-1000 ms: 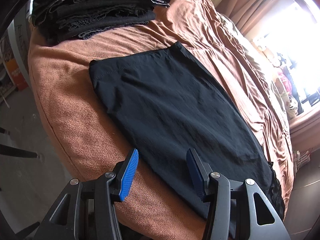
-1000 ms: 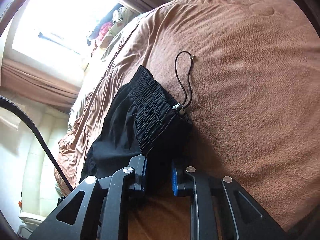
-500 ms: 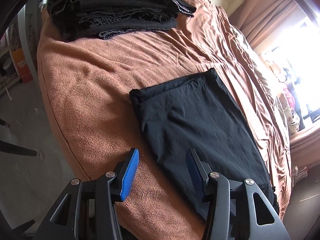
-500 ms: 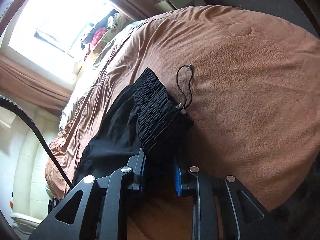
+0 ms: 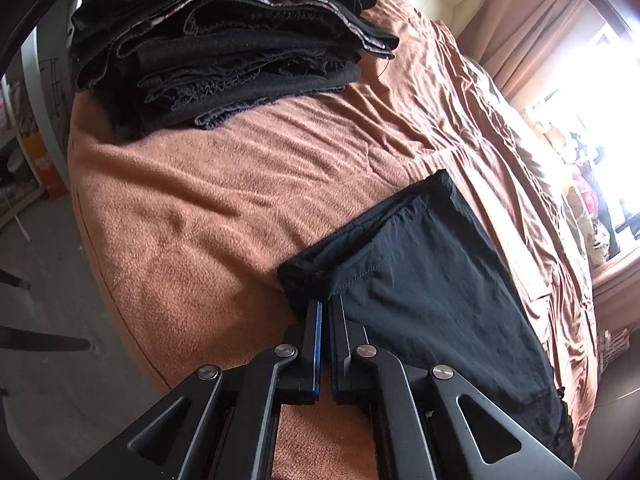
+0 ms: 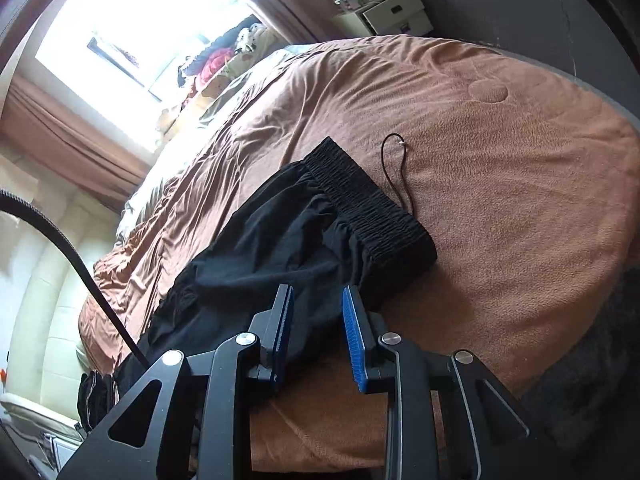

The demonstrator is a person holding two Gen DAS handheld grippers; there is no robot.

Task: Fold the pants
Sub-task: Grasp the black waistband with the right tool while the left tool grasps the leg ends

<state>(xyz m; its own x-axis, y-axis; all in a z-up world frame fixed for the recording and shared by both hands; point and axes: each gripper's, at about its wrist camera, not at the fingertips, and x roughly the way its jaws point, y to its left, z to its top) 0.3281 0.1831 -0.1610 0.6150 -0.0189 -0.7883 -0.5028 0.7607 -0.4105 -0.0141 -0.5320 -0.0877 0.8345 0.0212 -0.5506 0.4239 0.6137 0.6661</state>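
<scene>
Black pants (image 5: 420, 288) lie lengthwise on the brown bed blanket (image 5: 200, 220). In the left wrist view my left gripper (image 5: 325, 300) is shut on the near corner of the leg hem, which bunches up at the fingertips. In the right wrist view the elastic waistband (image 6: 372, 204) of the pants (image 6: 280, 232) lies flat on the blanket (image 6: 500, 200), with the drawstring (image 6: 394, 168) looped beside it. My right gripper (image 6: 318, 296) hovers just short of the waistband's near corner. Its blue pads stand apart and do not press on the cloth behind them.
A stack of folded dark clothes (image 5: 240, 48) sits at the bed's far corner. The bed edge drops to the floor (image 5: 40, 320) on the left. A bright window (image 6: 140, 20) with curtains and a white box (image 6: 388, 12) lie beyond the bed. A black cable (image 6: 80, 260) crosses the right view.
My left gripper slid to the hem corner and shut on it. My right gripper let go of the waistband, which now lies flat, and rose away from it.
</scene>
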